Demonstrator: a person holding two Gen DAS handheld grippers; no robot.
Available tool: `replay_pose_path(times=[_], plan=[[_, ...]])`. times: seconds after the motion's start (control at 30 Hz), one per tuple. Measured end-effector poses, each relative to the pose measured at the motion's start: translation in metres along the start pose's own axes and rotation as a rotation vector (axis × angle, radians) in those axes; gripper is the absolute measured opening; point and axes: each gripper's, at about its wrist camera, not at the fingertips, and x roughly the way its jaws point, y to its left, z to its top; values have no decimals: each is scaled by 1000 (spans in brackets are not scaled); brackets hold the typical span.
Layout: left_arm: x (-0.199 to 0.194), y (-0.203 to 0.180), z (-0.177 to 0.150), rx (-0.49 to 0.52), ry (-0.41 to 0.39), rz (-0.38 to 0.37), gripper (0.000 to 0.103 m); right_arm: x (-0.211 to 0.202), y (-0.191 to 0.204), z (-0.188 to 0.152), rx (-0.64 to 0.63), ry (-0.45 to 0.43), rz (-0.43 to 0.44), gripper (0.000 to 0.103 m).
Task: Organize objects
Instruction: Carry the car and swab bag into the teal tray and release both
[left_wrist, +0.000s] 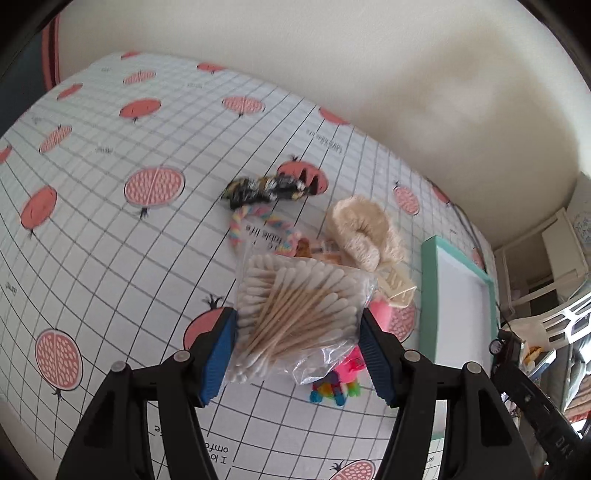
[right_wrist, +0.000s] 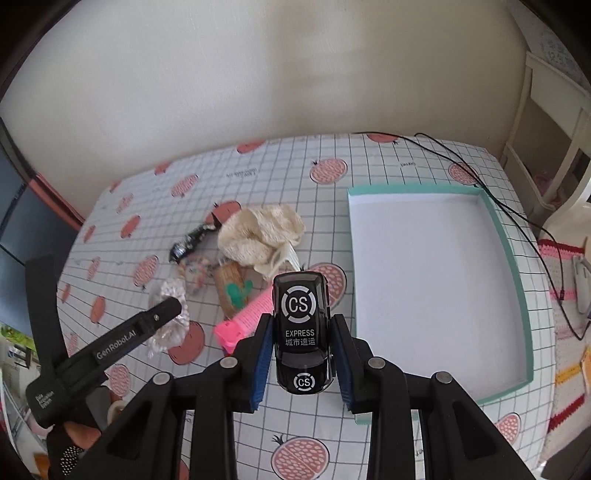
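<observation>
- blue-padded left tongs (left_wrist: 297, 354) stand wide apart with a clear bag of cotton swabs (left_wrist: 295, 314) between the pads; the left pad touches the bag's edge, the right pad sits just beside its other edge, and whether the bag is truly pinched cannot be told.
- under and behind the bag, on the desk (left_wrist: 110, 229), lie a bright pink piece with coloured bits (left_wrist: 338, 387), a pastel braided rope ring (left_wrist: 255, 229), a black-and-white twisted wrapper (left_wrist: 264, 190) and a cream knitted cloth (left_wrist: 364, 232).
- right tongs (right_wrist: 301, 354) are clamped on a black toy car (right_wrist: 301, 325) marked "cs express"; both blue pads press its sides and the car points away from the camera.
- teal-rimmed box (right_wrist: 515, 258) with a white floor sits on the desk just right of the held car, nothing visible inside it.
- from the right wrist view, the left tongs' black arm reaches in from the lower left, its tip at the crinkled bag, near a pink comb (right_wrist: 247, 321) and a cactus card (right_wrist: 236, 291).
</observation>
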Motion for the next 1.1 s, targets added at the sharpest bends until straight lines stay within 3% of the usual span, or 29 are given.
replay_pose_path(times=[0.13,0.43,0.57,0.73,1.1], plan=[[-14,-16,1,44,-41,-20,66,0,-14,7,47,-46,62,33],[-27,-81,17,102,-101,-55,66,4,-60,43,74,-119,95,33],[-3,-123,22,146,-76,-92,66,-1,-91,62,97,-151,66,33],[32,-171,19,215,-43,-99,66,2,-138,77,155,-182,103,33],[109,-238,5,342,34,-51,66,66,-207,85,197,-105,55,33]])
